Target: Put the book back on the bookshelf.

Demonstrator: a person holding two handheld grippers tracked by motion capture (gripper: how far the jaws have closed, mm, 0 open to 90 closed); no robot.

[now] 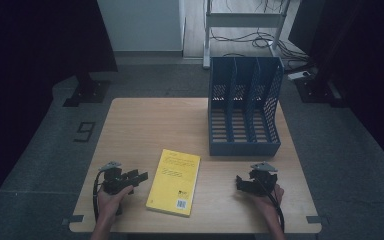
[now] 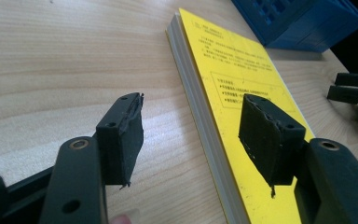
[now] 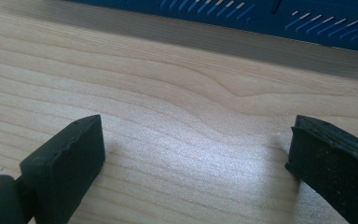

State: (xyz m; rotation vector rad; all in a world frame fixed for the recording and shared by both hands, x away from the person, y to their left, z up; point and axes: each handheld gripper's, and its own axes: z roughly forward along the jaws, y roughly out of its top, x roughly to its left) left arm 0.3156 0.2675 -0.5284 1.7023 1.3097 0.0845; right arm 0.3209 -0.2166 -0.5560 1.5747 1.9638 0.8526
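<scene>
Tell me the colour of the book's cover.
Bright yellow with black print; the book shows best in the left gripper view.

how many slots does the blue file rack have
3, side by side in the blue file rack at the table's far right: left, middle and right slot, all apparently empty.

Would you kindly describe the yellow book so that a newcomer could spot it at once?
On the light wooden table, look near the front edge, left of the blue three-slot plastic file rack. The thick yellow paperback book lies flat there between the two handheld grippers, the only yellow thing on the table.
</scene>
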